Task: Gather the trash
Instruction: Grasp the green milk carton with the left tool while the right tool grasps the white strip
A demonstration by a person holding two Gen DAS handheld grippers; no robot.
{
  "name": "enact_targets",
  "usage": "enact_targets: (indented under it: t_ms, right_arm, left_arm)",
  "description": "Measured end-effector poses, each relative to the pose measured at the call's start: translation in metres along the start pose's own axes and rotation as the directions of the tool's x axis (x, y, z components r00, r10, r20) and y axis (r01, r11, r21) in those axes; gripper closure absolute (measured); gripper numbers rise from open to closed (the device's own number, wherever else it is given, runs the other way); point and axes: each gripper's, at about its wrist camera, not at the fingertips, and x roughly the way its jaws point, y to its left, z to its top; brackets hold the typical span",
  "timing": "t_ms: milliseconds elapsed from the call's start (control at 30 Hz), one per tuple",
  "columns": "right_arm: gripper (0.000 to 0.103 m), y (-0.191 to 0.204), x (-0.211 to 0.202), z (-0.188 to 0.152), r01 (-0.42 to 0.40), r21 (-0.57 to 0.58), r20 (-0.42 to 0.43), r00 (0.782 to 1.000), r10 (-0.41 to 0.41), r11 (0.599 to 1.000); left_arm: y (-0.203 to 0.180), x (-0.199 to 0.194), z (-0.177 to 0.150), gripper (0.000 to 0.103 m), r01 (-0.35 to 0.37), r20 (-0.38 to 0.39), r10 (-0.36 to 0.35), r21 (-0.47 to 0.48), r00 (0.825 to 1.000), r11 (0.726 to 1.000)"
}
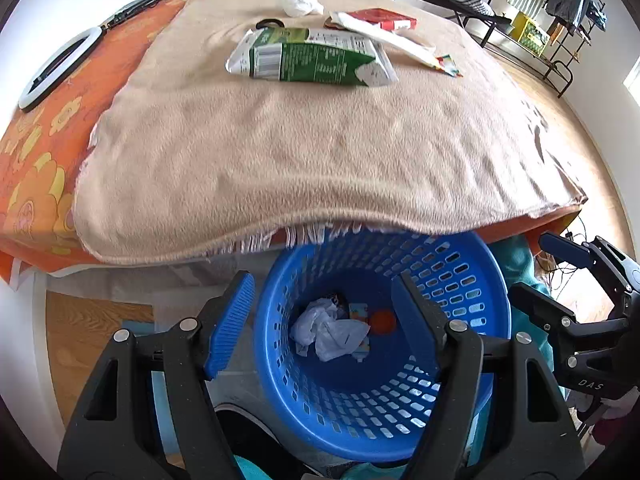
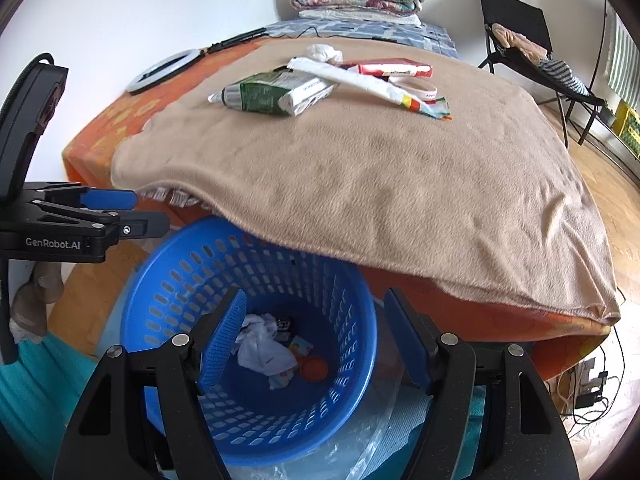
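Both claws [image 1: 322, 328] [image 2: 312, 344] open above basket [image 1: 460, 264] w/ trash [image 1: 328, 330].

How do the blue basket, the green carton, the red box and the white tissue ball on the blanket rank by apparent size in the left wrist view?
1. blue basket, though it sits nearest the camera
2. green carton
3. red box and white tissue ball look about alike; the box is partly covered, so no ranking.

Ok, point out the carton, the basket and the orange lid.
carton [image 1: 316, 60], left wrist view, green side panel.
basket [image 2: 256, 272], right wrist view, far inner wall.
orange lid [image 2: 315, 368], right wrist view, its top face.
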Motion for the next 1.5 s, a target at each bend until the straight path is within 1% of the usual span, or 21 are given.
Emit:
enact_targets:
  t_ms: [167, 267, 333, 400, 500, 667, 800, 900, 1033, 1267, 1333, 1400, 1500]
  right_arm:
    - [0.032, -0.021, -0.009, 0.024, 0.000, 0.011, 0.073, 0.997, -0.001, 1.000]
    - [0.032, -0.033, -0.013, 0.043, -0.025, 0.011, 0.112, 0.993, 0.024, 1.000]
    - [0.032, -0.039, -0.013, 0.058, -0.033, 0.000, 0.124, 0.992, 0.032, 0.999]
    - [0.032, -0.046, -0.012, 0.074, -0.045, -0.007, 0.136, 0.990, 0.046, 0.999]
    - [0.032, -0.059, -0.003, 0.098, -0.076, -0.001, 0.131, 0.988, 0.075, 0.997]
    - [0.032, -0.075, 0.019, 0.134, -0.120, 0.003, 0.125, 0.985, 0.118, 0.993]
    - [0.032, -0.081, 0.042, 0.162, -0.170, -0.003, 0.100, 0.980, 0.169, 0.985]
    - [0.032, -0.085, 0.061, 0.178, -0.203, -0.007, 0.078, 0.976, 0.203, 0.979]
    - [0.034, -0.092, 0.086, 0.195, -0.247, 0.029, 0.059, 0.968, 0.245, 0.969]
    - [0.035, -0.106, 0.116, 0.206, -0.364, 0.120, 0.043, 0.932, 0.361, 0.924]
    - [0.035, -0.109, 0.123, 0.206, -0.380, 0.148, 0.025, 0.924, 0.381, 0.913]
    - [0.034, -0.111, 0.128, 0.203, -0.391, 0.170, 0.004, 0.918, 0.396, 0.905]
    - [0.034, -0.113, 0.124, 0.193, -0.410, 0.182, -0.021, 0.907, 0.420, 0.894]
  left_arm:
    - [0.005, -0.012, 0.036, 0.030, 0.019, 0.052, -0.018, -0.017, 0.999, 1.000]
    - [0.005, -0.014, 0.063, 0.029, 0.030, 0.076, -0.030, 0.008, 0.997, 1.000]
    - [0.008, -0.013, 0.082, 0.029, 0.030, 0.090, -0.031, 0.019, 0.995, 0.999]
    - [0.011, -0.011, 0.100, 0.029, 0.047, 0.093, -0.049, 0.023, 0.994, 0.999]
    - [0.019, -0.002, 0.130, 0.029, 0.119, 0.082, -0.119, 0.005, 0.990, 0.993]
    - [0.032, 0.018, 0.180, 0.029, 0.128, 0.104, -0.124, -0.027, 0.987, 0.991]
    - [0.045, 0.038, 0.212, 0.029, 0.179, 0.103, -0.170, -0.078, 0.980, 0.981]
    - [0.051, 0.054, 0.230, 0.029, 0.197, 0.091, -0.188, -0.105, 0.978, 0.975]
    - [0.057, 0.077, 0.244, 0.029, 0.245, 0.050, -0.241, -0.144, 0.969, 0.959]
    - [0.057, 0.103, 0.254, 0.029, 0.286, -0.037, -0.295, -0.149, 0.955, 0.946]
    - [0.059, 0.108, 0.251, 0.030, 0.263, -0.066, -0.276, -0.156, 0.959, 0.952]
    - [0.062, 0.108, 0.246, 0.030, 0.258, -0.077, -0.272, -0.155, 0.959, 0.954]
    - [0.068, 0.101, 0.234, 0.029, 0.252, -0.097, -0.268, -0.156, 0.958, 0.955]
